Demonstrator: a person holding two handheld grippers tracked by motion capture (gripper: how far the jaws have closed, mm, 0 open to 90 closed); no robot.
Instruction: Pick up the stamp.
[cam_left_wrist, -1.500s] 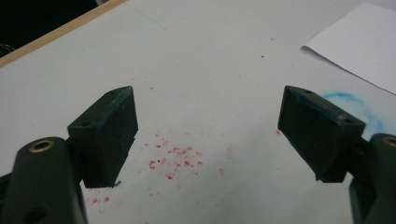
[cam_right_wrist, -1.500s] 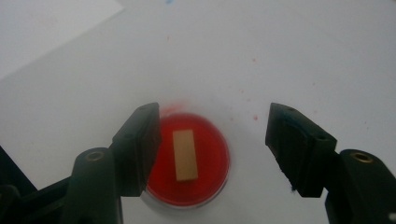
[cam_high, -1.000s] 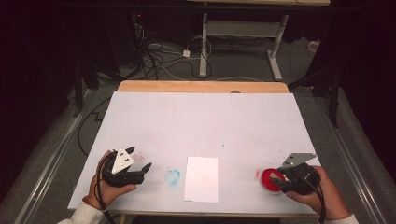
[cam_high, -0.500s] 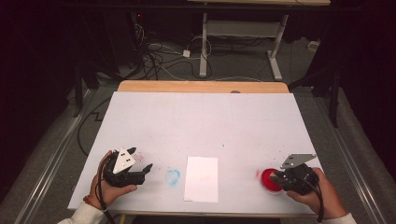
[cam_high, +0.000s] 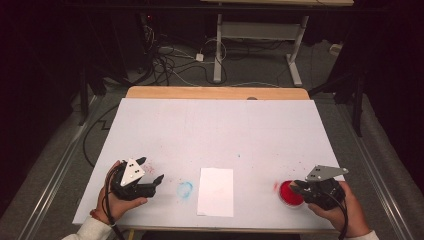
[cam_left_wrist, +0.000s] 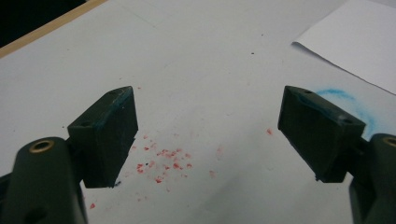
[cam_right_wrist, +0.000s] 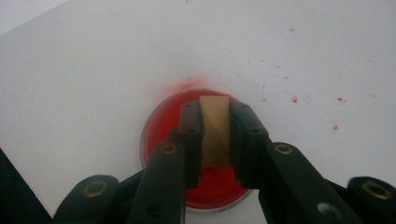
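The right gripper (cam_right_wrist: 215, 140) is clamping a tan wooden block (cam_right_wrist: 215, 130) over the red ink dish (cam_right_wrist: 161, 128), jaws just closing. Block's base is hidden, no lettering showing. The left gripper (cam_left_wrist: 205, 135) is idling, spread wide.

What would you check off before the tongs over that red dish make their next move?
1. Right tongs shut on the tan block: ok, having just closed.
2. Block stands over the red ink dish: ok.
3. Block's underside inked: cannot tell.
4. White paper sheet lies flat, uncovered: ok.
5. Left tongs open, holding nothing: ok.
6. Table sheet clean: not ok, red specks and a blue ring.
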